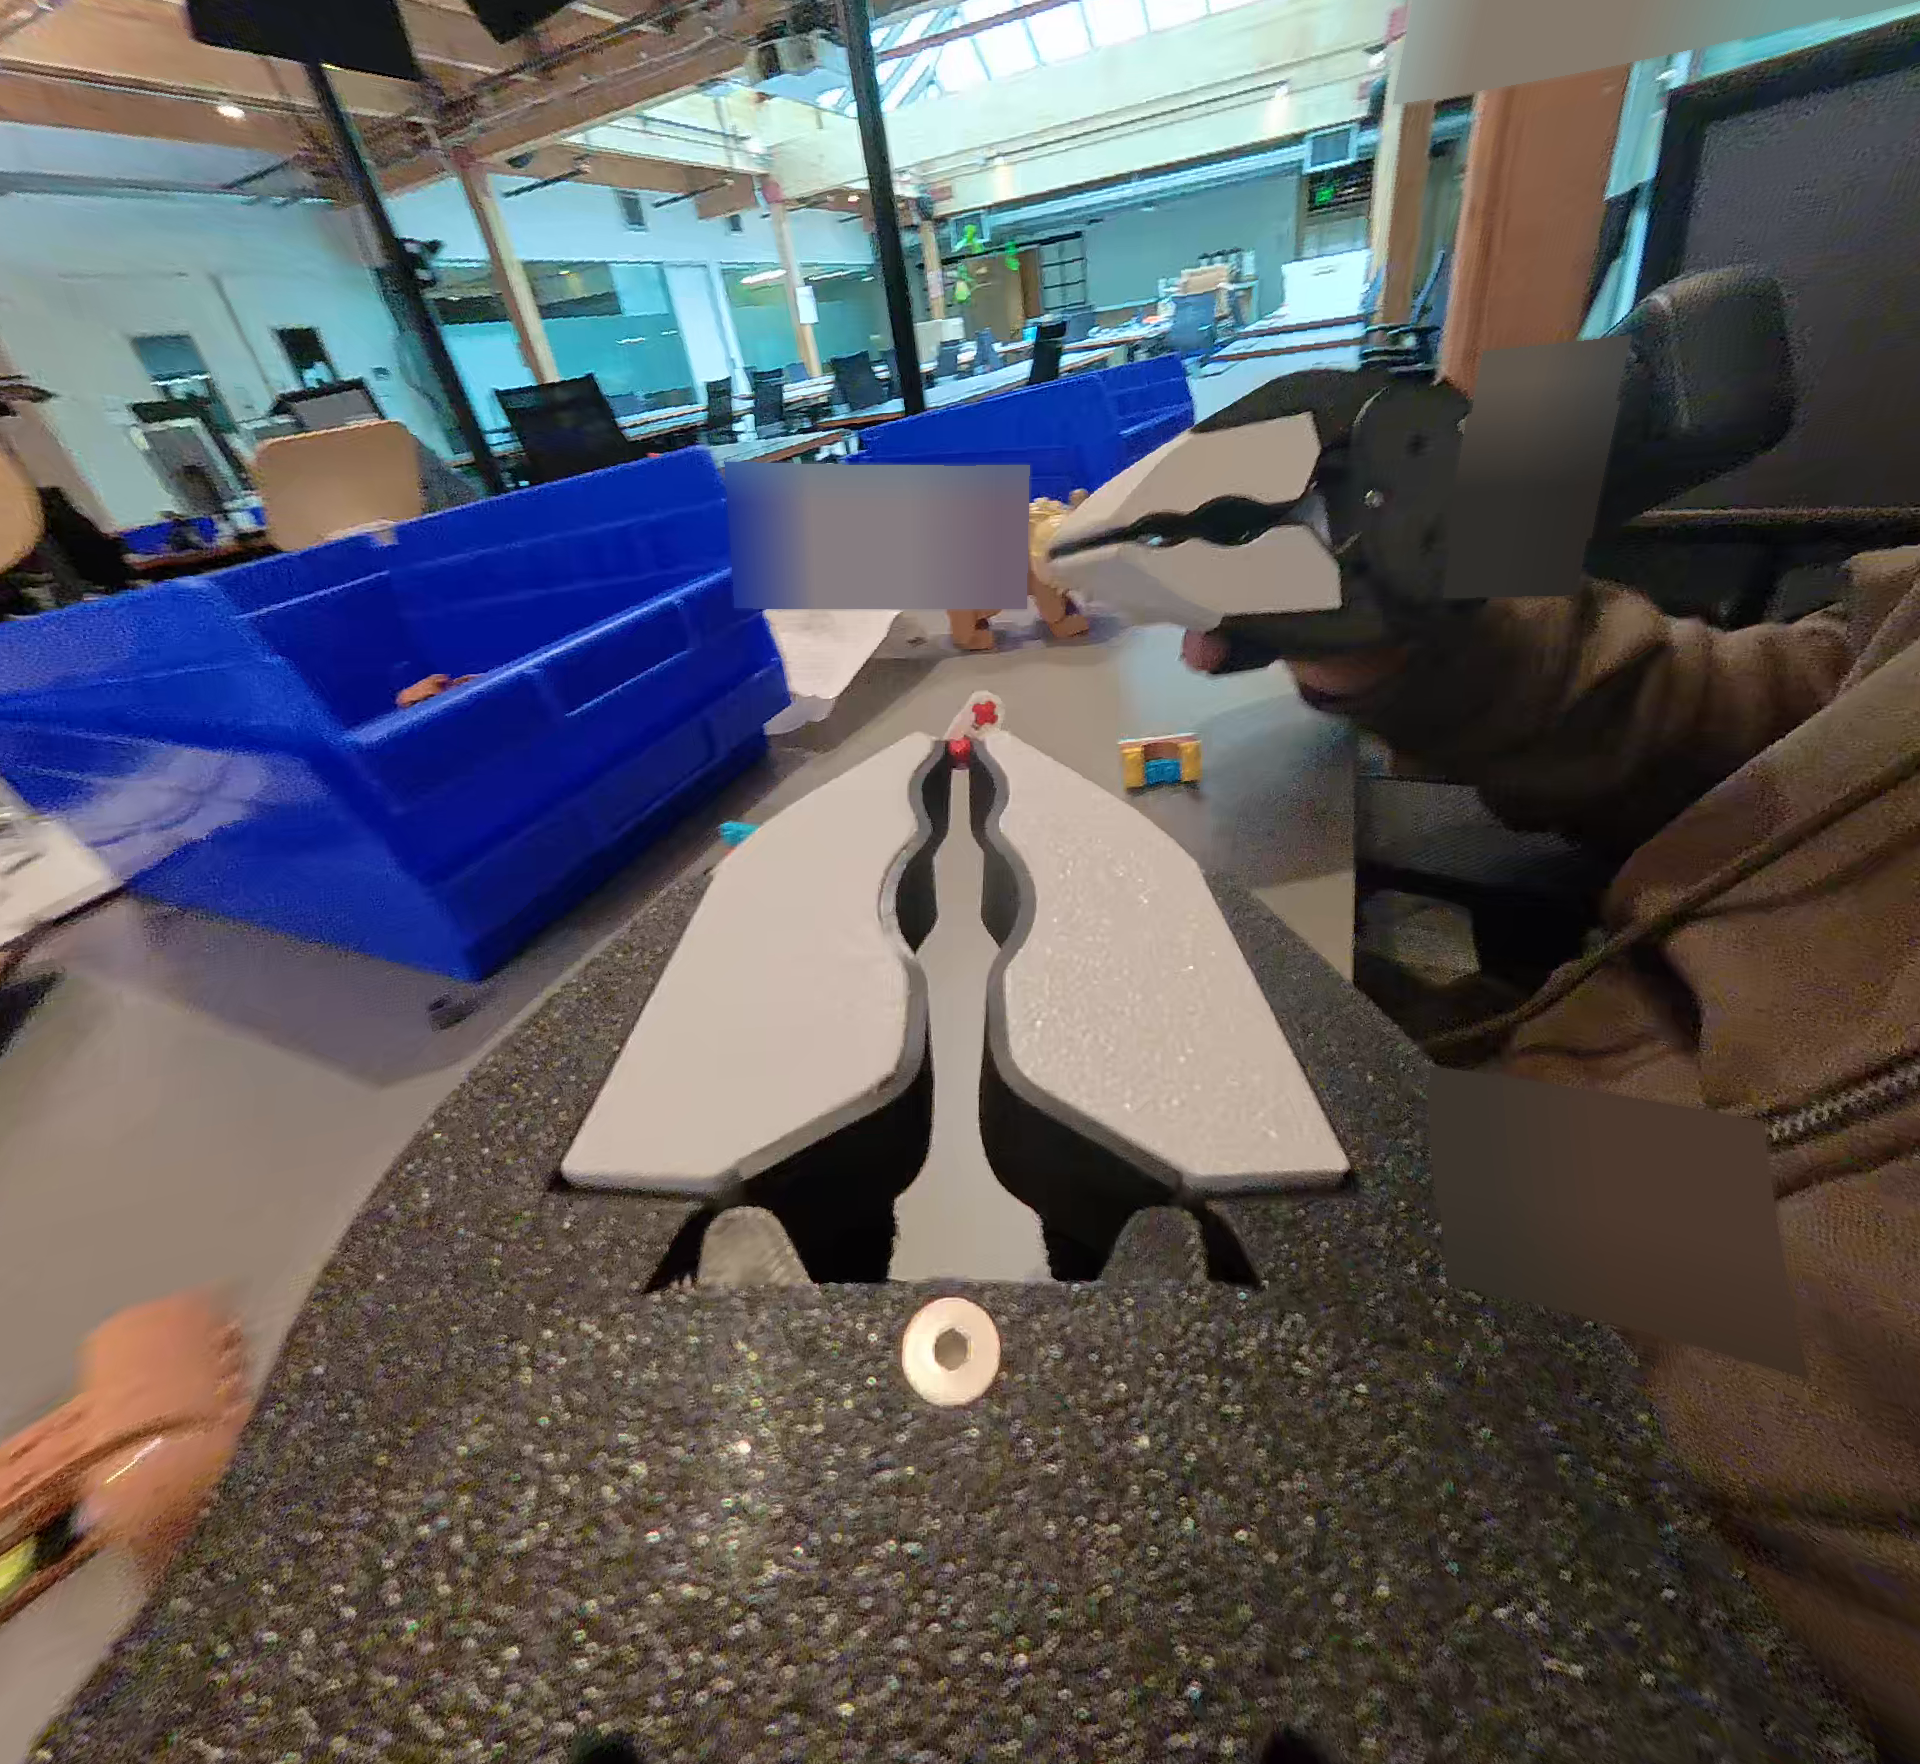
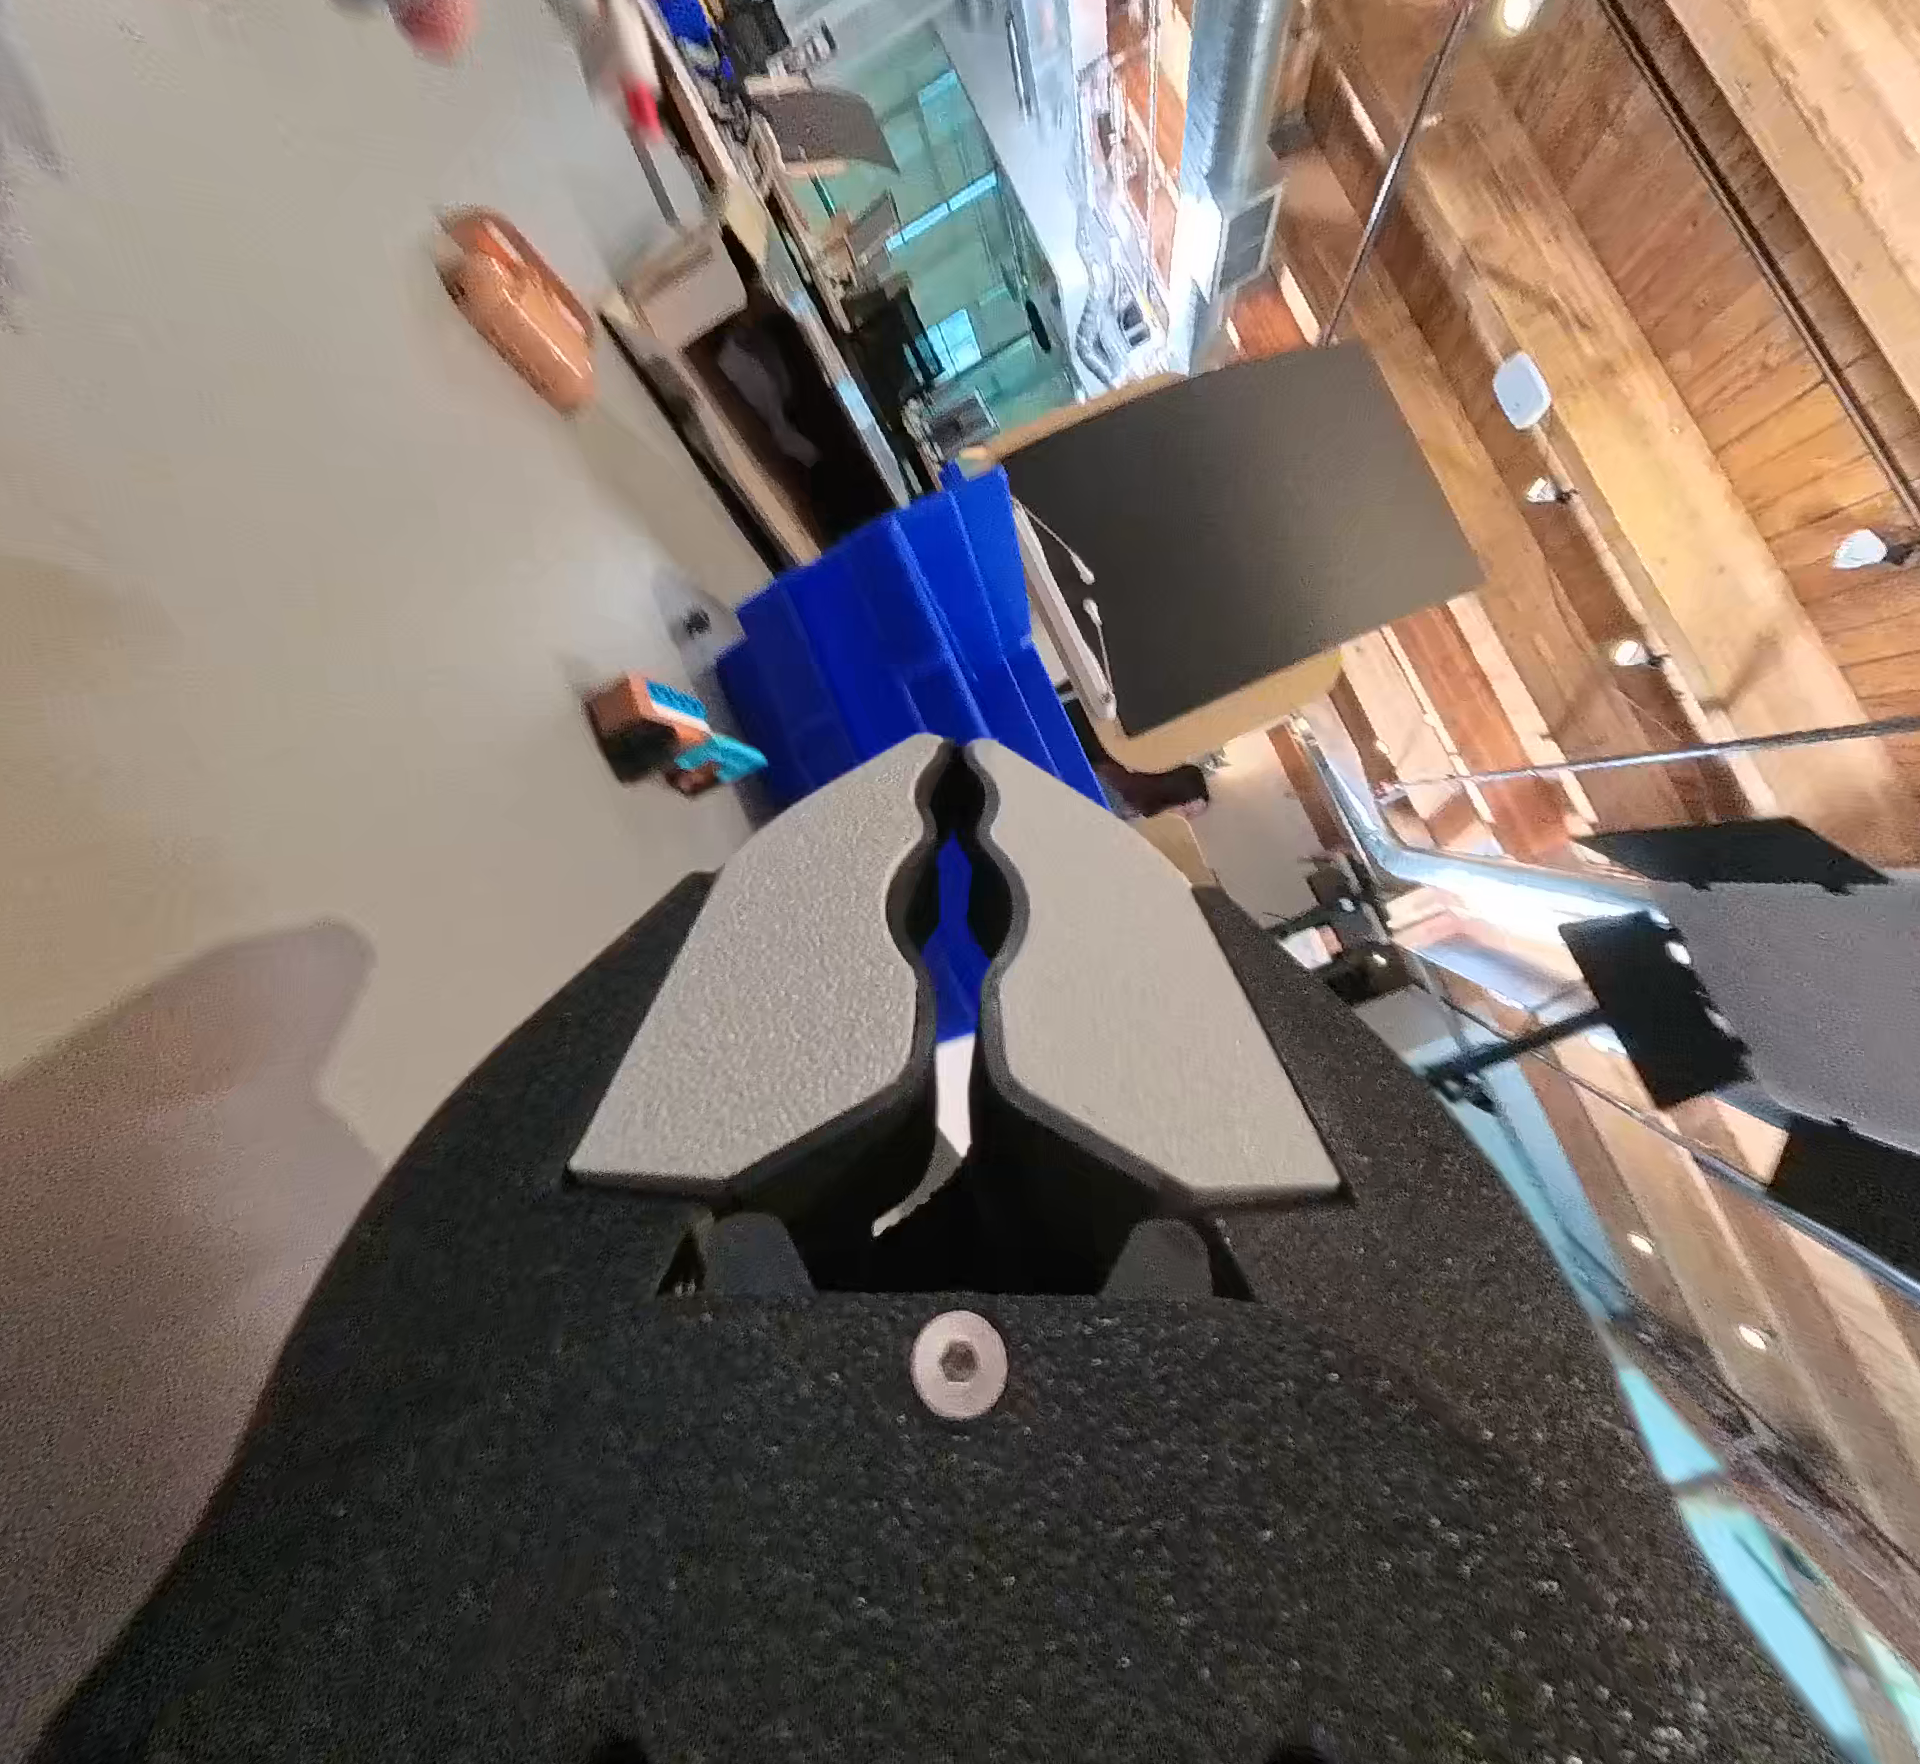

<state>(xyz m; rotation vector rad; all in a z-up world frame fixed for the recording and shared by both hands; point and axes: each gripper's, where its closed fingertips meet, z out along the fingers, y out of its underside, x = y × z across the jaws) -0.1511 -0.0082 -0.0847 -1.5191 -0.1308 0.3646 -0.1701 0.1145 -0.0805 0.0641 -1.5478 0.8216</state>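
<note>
My left gripper [image 1: 961,753] is shut on a small white piece with red pins [image 1: 980,717]. One red pin sits between the fingertips and the white end sticks out past them, above the grey table [image 1: 1039,675]. My right gripper [image 1: 1060,553] hovers higher at the right, held by a gloved hand, with its tips pressed together in front of a tan toy figure [image 1: 1047,519]. In the right wrist view, which is rolled sideways, its fingers [image 2: 961,756] meet at the tips with nothing between them. A blue bin [image 2: 883,654] lies beyond them.
Large blue bins [image 1: 416,727] stand at the left, with a brown piece [image 1: 431,691] inside one. A yellow and blue toy block [image 1: 1162,760], a small teal piece [image 1: 738,831] and white paper [image 1: 831,654] lie on the table. A brown and blue block [image 2: 665,738] lies by the bin. About 12 cm separates my left fingertips from my right.
</note>
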